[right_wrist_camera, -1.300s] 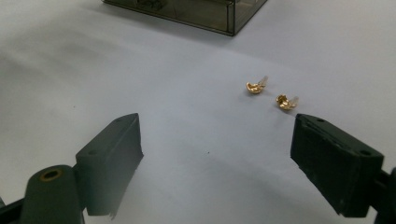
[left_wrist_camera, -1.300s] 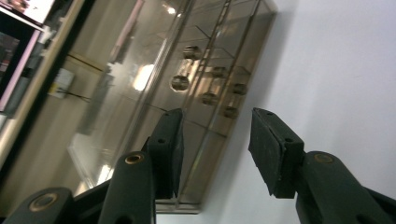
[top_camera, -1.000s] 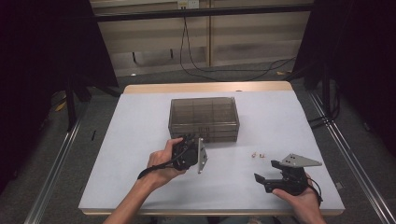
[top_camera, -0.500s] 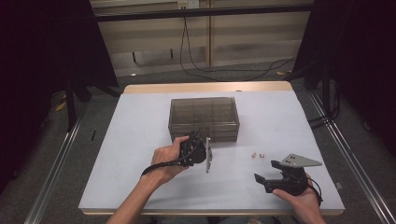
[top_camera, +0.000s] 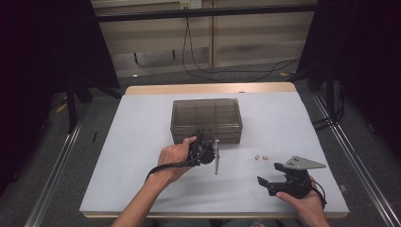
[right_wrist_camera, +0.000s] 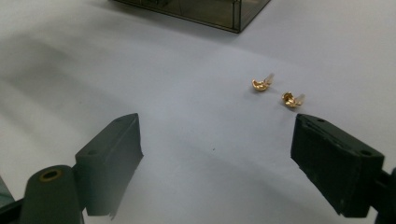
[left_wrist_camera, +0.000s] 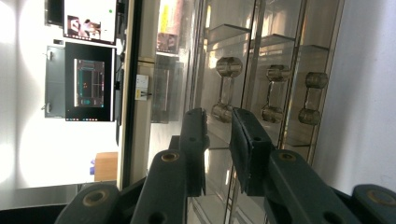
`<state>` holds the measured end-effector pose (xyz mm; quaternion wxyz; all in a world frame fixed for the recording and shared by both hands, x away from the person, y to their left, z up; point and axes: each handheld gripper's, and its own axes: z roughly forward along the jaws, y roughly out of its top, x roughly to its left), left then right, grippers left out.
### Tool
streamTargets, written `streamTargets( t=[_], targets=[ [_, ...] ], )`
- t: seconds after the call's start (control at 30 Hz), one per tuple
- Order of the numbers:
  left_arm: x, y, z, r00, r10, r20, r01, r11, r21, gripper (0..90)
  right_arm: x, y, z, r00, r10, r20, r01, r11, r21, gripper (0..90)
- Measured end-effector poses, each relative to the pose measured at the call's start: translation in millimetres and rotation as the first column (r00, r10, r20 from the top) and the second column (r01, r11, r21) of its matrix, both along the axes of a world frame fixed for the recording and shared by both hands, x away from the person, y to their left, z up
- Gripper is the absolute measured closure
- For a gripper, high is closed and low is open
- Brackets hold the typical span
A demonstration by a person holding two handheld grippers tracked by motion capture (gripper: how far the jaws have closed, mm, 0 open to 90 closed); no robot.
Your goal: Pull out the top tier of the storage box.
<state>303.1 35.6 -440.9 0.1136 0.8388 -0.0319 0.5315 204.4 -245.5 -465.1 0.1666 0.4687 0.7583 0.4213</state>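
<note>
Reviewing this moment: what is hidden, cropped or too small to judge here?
- Left claw, left gripper view: its tips are close to the smoky drawer box's front; which knob they target, and any contact, is unclear through the glare.
- Left claw's tips, high view: covered by the hand and the gripper body.
- Two gold earrings, high view: too small; their shape is unclear.
- Drawer contents: hidden by the tinted walls.

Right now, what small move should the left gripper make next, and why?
Probably ease the left gripper forward onto a drawer knob of the smoky plastic box: its jaws have just been closing, nothing sits between them, and the knobs lie just ahead.
</note>
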Motion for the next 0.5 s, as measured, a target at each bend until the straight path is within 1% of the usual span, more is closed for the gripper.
streamTargets(
  t=[0.1, 0.13, 0.2, 0.23, 0.33, 0.37, 0.5],
  targets=[
    [0.3, -1.4, -0.1, 1.0, -0.002, 0.003, 0.002, 1.0, 0.009, 75.9, -0.1, 0.3, 0.1, 1.0, 0.001, 0.0, -0.001, 1.0, -0.001, 15.5],
    [-0.1, -2.9, -3.3, 0.9999, -0.008, 0.014, 0.008, 0.9998, 0.02, 75.9, -0.1, 0.0, 0.0, 1.0, 0.003, 0.003, -0.003, 1.0, 0.0, 15.5],
    [-0.7, -4.3, -5.4, 0.9998, 0.004, 0.018, -0.005, 0.9993, 0.038, 76.9, -0.2, -0.4, 0.1, 1.0, 0.002, 0.002, -0.002, 1.0, 0.0, 15.5],
    [-0.7, -4.9, -6.4, 0.9997, 0.004, 0.025, -0.004, 0.9993, 0.037, 77.0, -0.3, -0.5, 0.3, 1.0, 0.002, 0.003, -0.002, 1.0, 0.0, 15.5],
    [-0.8, -6.6, -8.8, 0.9996, 0.002, 0.028, -0.003, 0.9993, 0.038, 77.9, -0.3, -0.3, 0.2, 1.0, 0.004, 0.001, -0.004, 1.0, 0.0, 15.5],
    [-0.7, -7.2, -9.4, 0.9993, 0.003, 0.037, -0.005, 0.9993, 0.038, 78.0, -0.2, -0.2, 0.2, 1.0, 0.005, 0.003, -0.005, 1.0, 0.001, 15.5],
    [-1.5, -9.2, -12.2, 0.9981, 0.002, 0.061, -0.006, 0.998, 0.063, 79.8, -0.3, 0.2, 0.1, 1.0, 0.007, -0.001, -0.007, 1.0, 0.0, 15.5]
  ],
)
